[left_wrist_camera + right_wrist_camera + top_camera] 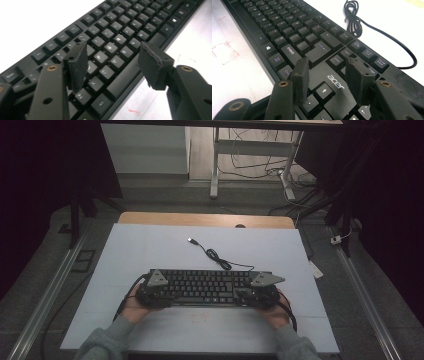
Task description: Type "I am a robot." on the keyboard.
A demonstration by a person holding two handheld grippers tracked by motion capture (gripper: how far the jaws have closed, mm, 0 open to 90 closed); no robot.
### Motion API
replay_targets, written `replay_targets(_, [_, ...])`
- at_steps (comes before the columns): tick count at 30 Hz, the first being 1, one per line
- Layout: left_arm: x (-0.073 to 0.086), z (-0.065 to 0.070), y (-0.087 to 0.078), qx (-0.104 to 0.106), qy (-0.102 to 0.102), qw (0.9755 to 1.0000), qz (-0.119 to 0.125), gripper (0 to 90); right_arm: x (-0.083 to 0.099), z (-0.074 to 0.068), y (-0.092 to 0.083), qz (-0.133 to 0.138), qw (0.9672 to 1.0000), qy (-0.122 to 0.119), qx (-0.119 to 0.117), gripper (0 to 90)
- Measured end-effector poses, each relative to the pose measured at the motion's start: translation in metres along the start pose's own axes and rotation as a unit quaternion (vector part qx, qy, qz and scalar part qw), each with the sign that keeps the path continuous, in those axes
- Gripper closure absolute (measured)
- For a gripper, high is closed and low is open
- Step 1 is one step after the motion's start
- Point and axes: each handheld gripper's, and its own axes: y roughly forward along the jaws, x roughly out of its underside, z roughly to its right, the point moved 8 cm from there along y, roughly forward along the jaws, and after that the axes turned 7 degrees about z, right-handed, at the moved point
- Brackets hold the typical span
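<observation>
Two tongs hover over the black keyboard (205, 287), which lies across the near middle of the counter (150, 245). Left tongs (112, 66) gape above the letter keys; right tongs (329, 80) stand released over the arrow keys. Pressing down may slip between keys (the cable (220, 258) behind could snag). Open counter lies on every side.

Sleeves (107, 340): grey-green knit, ribbed cuffs. Left gripper (113, 66): matte black, blocky; grey three-cornered plate on top; black cable looping off at 7 o'clock. Jaw arms flat, each with a brass-ringed hole and a plain hole. Pads (78, 66) dark rubber, edges worn ragged. Right gripper (329, 80): same build; pad tips chipped and scuffed.
</observation>
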Motion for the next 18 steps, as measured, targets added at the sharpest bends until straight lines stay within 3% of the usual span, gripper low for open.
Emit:
replay_targets(13, [0.009, 0.013, 0.013, 0.026, 0.029, 0.9987, -0.032, 84.6, 0.0, 0.0, 0.0, -0.001, 1.0, -0.002, 0.001, 54.1])
replay_targets(18, [0.011, 0.015, 0.016, 0.032, 0.033, 0.9982, -0.039, 88.7, 0.0, 0.0, 0.001, -0.002, 1.0, -0.003, 0.002, 54.0])
